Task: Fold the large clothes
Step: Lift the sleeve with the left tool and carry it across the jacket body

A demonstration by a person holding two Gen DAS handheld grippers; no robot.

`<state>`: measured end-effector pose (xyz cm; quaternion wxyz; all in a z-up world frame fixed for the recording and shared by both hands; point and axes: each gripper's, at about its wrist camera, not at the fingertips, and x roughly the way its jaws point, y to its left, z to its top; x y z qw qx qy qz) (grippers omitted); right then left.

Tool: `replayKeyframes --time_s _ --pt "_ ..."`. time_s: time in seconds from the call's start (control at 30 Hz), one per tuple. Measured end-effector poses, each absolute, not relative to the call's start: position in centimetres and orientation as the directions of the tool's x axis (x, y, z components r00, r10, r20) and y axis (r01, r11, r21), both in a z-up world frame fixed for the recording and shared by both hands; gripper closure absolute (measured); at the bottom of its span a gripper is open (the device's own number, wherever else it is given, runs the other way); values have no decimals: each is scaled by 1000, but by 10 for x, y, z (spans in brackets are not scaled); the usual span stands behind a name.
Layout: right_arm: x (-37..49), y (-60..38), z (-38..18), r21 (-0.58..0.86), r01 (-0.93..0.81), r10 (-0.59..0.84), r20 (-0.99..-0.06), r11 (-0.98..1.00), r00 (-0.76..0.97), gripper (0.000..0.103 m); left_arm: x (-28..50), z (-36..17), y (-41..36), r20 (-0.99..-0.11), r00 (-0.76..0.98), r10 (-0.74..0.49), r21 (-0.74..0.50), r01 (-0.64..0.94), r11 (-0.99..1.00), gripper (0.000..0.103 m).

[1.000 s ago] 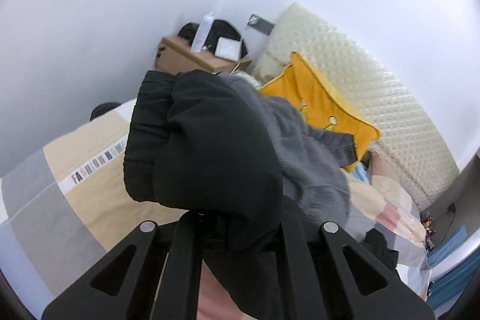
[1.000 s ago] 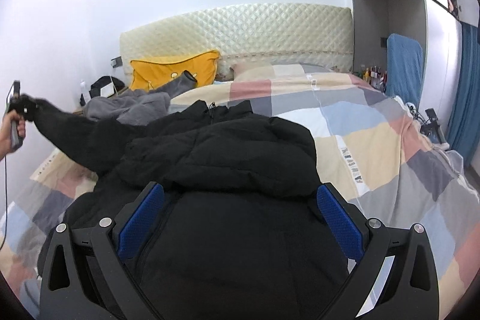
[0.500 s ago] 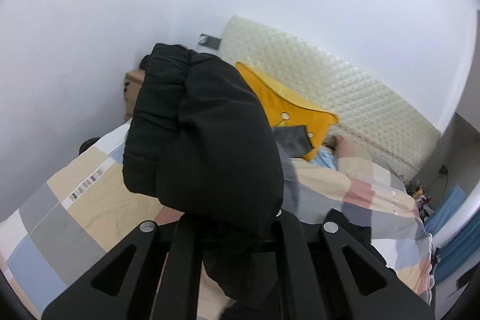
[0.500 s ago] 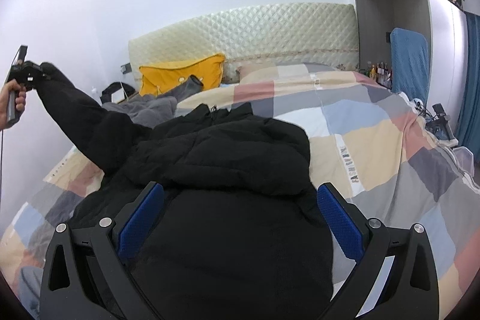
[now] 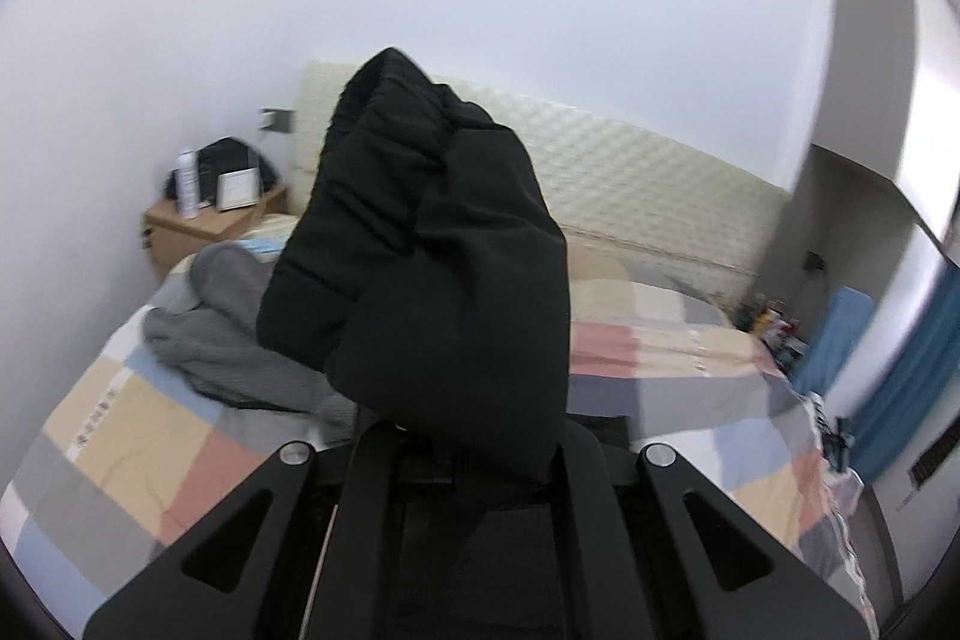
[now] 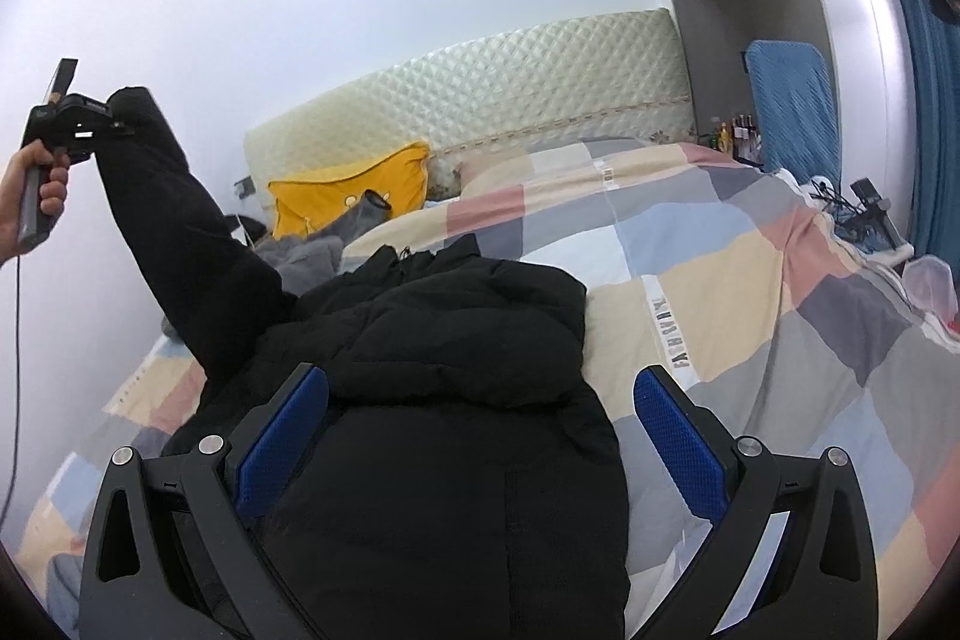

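Black padded jacket point(image 6: 432, 400) lies spread on the bed, its bulky body directly ahead of the right gripper point(image 6: 480, 412) and filling the space between its two blue-padded fingers point(image 6: 282, 430). Those jaws stand wide apart, hovering just above the fabric, and grip nothing. One long sleeve point(image 6: 180, 232) of the jacket rises at a slant away from the body, pulled up off the bed to the left gripper point(image 6: 111, 118), carried in a person's hand point(image 6: 36, 196). That gripper's jaws are clamped together on the sleeve's cuff end, and from its own camera the bunched black sleeve point(image 5: 432, 268) bulges up right in front of the jaws, hiding the fingertips. Under the jacket is a patchwork quilt point(image 6: 750, 292) in pastel squares. Beyond the jaws, near the cream quilted headboard point(image 6: 510, 100), sit a mustard-yellow cushion point(image 6: 342, 196) and a crumpled grey garment point(image 5: 222, 340).
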<state>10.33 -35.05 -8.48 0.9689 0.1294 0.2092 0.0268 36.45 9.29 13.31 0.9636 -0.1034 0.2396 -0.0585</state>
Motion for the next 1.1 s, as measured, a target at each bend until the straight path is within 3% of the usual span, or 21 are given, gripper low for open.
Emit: replayKeyframes --time_s 0.27,0.5,0.67,0.8,1.1 --pt "98 -352 -84 257 3 98 -377 966 921 0 363 117 -3 -469 847 -250 -185 183 966 97" --pt "88 -363 -88 289 34 78 -368 957 926 0 352 49 -104 -493 793 -359 -175 314 933 97" --pt "83 -372 -90 337 9 113 -343 942 933 0 355 -9 -178 -564 759 -326 -88 337 937 97" --pt "84 -381 -90 372 17 114 -327 928 938 0 361 -45 -204 -613 717 -331 -115 333 936 97" --pt "92 -391 -99 411 11 141 -337 911 931 0 371 -120 -253 -694 661 -286 -25 375 927 97"
